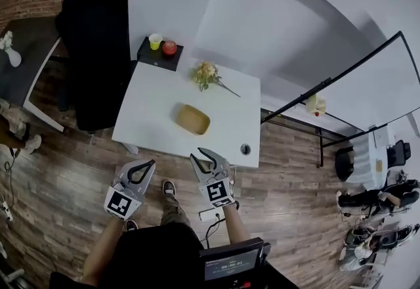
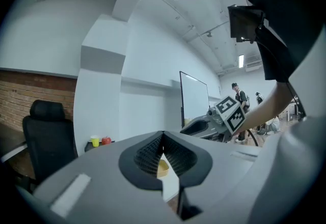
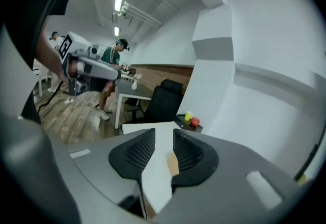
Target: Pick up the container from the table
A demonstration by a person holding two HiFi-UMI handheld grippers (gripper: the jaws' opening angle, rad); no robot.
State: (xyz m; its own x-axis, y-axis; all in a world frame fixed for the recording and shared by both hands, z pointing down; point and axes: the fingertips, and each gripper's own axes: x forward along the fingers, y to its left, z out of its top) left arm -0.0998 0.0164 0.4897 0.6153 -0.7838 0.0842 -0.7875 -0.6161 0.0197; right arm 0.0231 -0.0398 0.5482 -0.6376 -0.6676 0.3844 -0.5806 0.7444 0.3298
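Head view: container point(image 1: 192, 119) on table point(image 1: 149, 109); flowers point(image 1: 207, 74) behind; yellow cup point(image 1: 155, 41), red object point(image 1: 170, 48) beyond

Head view from high overhead, steeply down on the white table point(image 1: 157, 94); gripper views low by its near edge, facing across it, sharing the yellow cup point(image 1: 155, 41)

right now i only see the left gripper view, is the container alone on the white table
Observer: No. The head view shows a bunch of flowers lying past the tan container, toward the far edge of the table.
Operator: ok and the other side, ready to grab
Observer: The right gripper has its jaws apart with nothing between them; the container lies beyond them, untouched.
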